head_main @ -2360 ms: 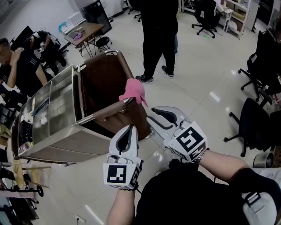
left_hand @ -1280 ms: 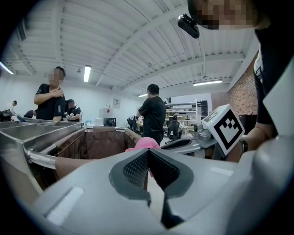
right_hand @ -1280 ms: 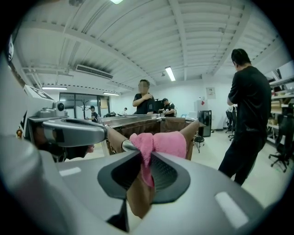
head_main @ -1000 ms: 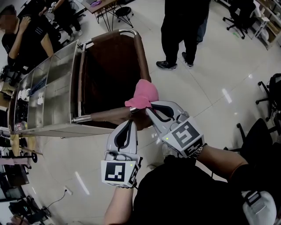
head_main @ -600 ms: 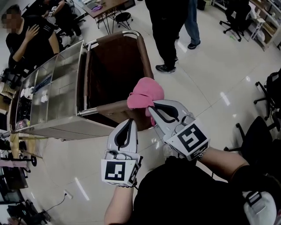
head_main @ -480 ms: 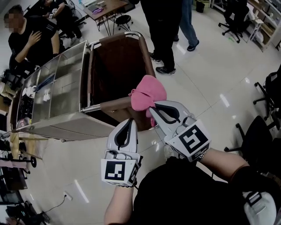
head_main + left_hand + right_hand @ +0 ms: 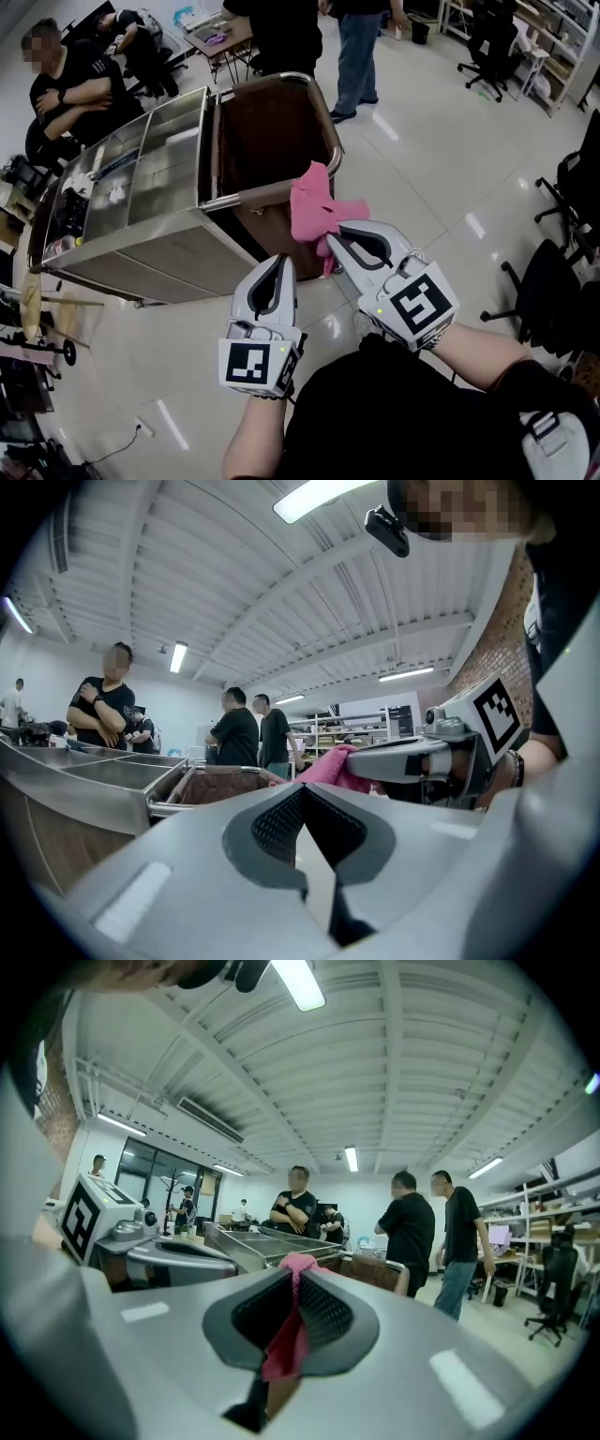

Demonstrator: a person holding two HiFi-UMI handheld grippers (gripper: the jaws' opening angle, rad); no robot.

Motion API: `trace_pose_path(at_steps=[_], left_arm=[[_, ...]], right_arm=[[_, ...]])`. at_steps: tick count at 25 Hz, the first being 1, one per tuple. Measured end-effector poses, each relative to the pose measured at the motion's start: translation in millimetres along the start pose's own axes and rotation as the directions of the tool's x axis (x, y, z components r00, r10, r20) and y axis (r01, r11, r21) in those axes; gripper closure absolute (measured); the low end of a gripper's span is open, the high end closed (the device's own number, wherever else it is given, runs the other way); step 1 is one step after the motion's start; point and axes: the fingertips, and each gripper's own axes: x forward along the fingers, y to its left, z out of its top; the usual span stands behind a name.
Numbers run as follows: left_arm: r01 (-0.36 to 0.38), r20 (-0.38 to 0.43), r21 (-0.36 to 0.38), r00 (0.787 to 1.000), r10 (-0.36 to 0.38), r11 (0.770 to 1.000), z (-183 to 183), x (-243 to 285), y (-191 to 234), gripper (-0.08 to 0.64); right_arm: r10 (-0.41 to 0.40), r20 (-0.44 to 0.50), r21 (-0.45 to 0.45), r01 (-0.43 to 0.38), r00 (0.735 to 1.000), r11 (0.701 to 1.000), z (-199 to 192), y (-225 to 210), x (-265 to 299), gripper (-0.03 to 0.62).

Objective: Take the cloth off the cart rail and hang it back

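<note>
The left tool [image 7: 277, 265] has its jaws together on nothing, and the cart rail [image 7: 253, 195] lies ahead of its tip. The right tool [image 7: 330, 240] is clamped on the pink cloth [image 7: 317, 208], which bunches up just ahead of its tip, beside the rail's right end. The rail runs crosswise to both tools. The right one looks nearer for rehanging.
</note>
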Motion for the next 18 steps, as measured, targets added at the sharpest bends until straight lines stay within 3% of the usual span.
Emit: trace_pose_path(at_steps=[4,8,11,12,15,18], left_arm=[[0.015,0.137,0.01,0.99,-0.016,1.0,11,-40,-6,0.558],[0.027,0.146,0.014,0.989,-0.029,1.0,10,-77,-8,0.558],[0.037,0.053,0.016,0.998,-0.038,0.999,-7,-104,-17,0.558],[0.038,0.054,0.015,0.998,-0.039,0.999,-8,-111,-19,0.558],[0.035,0.158,0.008,0.987,-0.036,0.999,5,-128,-19,0.558],[0.037,0.165,0.003,0.986,-0.037,0.999,11,-145,-15,0.558]], right_arm=[[-0.013,0.002,0.005,0.013,1.0,1.0,-5,44,-21,0.574],[-0.021,0.007,-0.005,0.021,1.0,1.0,-6,81,-34,0.574],[-0.024,0.015,-0.007,0.024,1.0,1.0,-9,104,-48,0.573],[-0.025,0.016,-0.007,0.026,1.0,1.0,-10,111,-53,0.572],[-0.029,0.015,-0.006,0.029,0.999,1.0,-10,128,-61,0.573],[-0.03,0.012,-0.006,0.03,0.999,1.0,-4,145,-62,0.572]])
